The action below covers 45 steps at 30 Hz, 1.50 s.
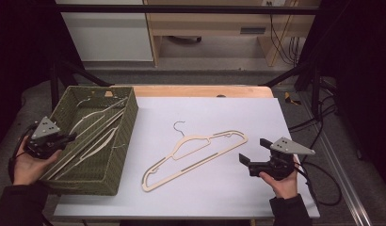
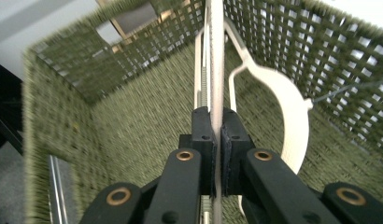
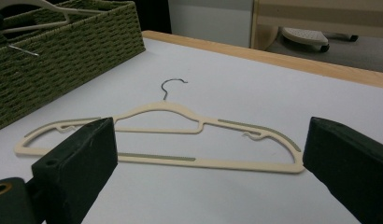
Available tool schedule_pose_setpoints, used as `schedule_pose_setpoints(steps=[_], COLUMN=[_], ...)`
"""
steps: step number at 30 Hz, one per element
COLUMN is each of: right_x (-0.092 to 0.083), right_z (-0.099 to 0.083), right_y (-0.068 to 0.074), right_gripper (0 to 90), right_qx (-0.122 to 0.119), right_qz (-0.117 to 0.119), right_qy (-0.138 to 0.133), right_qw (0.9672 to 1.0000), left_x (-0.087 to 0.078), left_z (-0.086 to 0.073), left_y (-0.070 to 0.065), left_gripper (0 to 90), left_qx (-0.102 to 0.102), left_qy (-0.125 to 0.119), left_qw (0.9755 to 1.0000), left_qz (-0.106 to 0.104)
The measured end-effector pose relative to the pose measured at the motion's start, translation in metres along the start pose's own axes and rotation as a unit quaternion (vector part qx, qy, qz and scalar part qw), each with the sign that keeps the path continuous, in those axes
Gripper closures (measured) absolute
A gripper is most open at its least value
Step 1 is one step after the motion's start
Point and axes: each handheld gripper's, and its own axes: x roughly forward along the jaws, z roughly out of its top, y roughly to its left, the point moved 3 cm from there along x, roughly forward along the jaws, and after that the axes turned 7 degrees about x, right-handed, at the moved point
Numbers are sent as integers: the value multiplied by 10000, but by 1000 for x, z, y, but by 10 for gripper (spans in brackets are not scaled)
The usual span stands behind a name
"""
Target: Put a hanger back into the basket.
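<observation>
A: Where is the left gripper [image 1: 64, 139]?
B: Over the green woven basket [image 1: 120, 136], its jaws pinching the thin bar of a cream hanger [image 2: 216, 70] that runs straight ahead of it into the basket.
A: And the right gripper [image 1: 254, 150]?
B: Jaws spread wide, gripping nothing. A second cream hanger [image 3: 166, 135] lies flat on the white table [image 1: 229, 188] just ahead of it.

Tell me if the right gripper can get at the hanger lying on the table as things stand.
Probably yes. The right gripper stands open beside the hanger, which lies flat on the white table with nothing between them. Lying flat may make pinching awkward.
</observation>
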Motion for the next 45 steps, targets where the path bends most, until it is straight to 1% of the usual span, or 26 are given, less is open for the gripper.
schedule_pose_setpoints(steps=[3,4,6,8,9,10,11,12,15,17,19,21,23,25,27,28,29,33,34,36,38,39,40,42,44,45], right_x=[0,0,1,1,1,1,1,2,2,2,2,2,2,2,2,2,2,2,2,2,2,2,2,2,2,2], right_z=[0,-1,-1,-1,-1,-1,-1,-1,-1,-1,-1,-1,-1,-1,-1,-1,-1,-1,-1,-1,-1,-1,-1,-1,-1,-1], right_y=[0,0,0,1,1,1,1,1,1,1,2,2,2,2,2,2,2,2,2,3,3,2,3,3,3,3], right_gripper=[38,38,38,38,38,38,38,38,38,38,39,39,39,39,40,40,40,40,40,40,40,40,40,40,40,40], right_qx=[-38,-42,-21,-11,-12,-13,-13,-12,-9,-10,-31,-49,-63,-61,-67,-65,-70,-77,-77,-60,-61,-73,-75,-55,-67,-68], right_qz=[13,12,8,16,14,11,13,14,18,23,33,48,47,52,49,48,49,52,54,71,72,61,62,64,66,71], right_qy=[37,39,30,25,22,21,21,22,22,27,38,57,60,62,57,58,58,60,56,51,46,50,53,49,57,56], right_qw=[10000,10000,10000,10000,10000,10000,10000,10000,10000,10000,10000,10000,10000,9999,9999,10000,9999,9999,9999,9999,9999,9999,9999,10000,9999,9999], left_x=[7,10,13,14,16,16,18,20,23,27,28,29,30,30,30,30,29,29,28,28,27,27,25,21,15,13], left_z=[-4,-5,-7,-8,-8,-8,-8,-8,-8,-8,-8,-8,-7,-7,-6,-5,-5,-5,-5,-4,-4,-3,-2,3,8,10], left_y=[-5,-7,-9,-11,-11,-11,-13,-15,-17,-20,-24,-26,-28,-28,-27,-28,-28,-28,-27,-27,-26,-26,-26,-25,-25,-25], left_gripper=[860,857,850,847,845,842,837,833,820,804,759,744,733,730,721,714,707,674,671,653,631,619,605,594,583,582], left_qx=[27,-11,37,127,123,195,78,77,231,176,226,304,370,334,364,344,380,383,397,358,387,388,391,327,353,297], left_qy=[76,77,132,286,316,421,374,398,578,564,614,687,727,689,740,692,741,726,765,707,693,622,588,450,318,226], left_qw=[10000,9999,9998,9993,9991,9983,9984,9982,9960,9951,9943,9924,9916,9920,9913,9918,9908,9909,9901,9910,9908,9916,9914,9926,9934,9943], left_qz=[-58,-102,-133,-216,-262,-348,-409,-439,-636,-790,-837,-972,-1001,-1001,-1023,-1014,-1063,-1070,-1104,-1076,-1097,-1064,-1099,-1082,-1047,-1001])
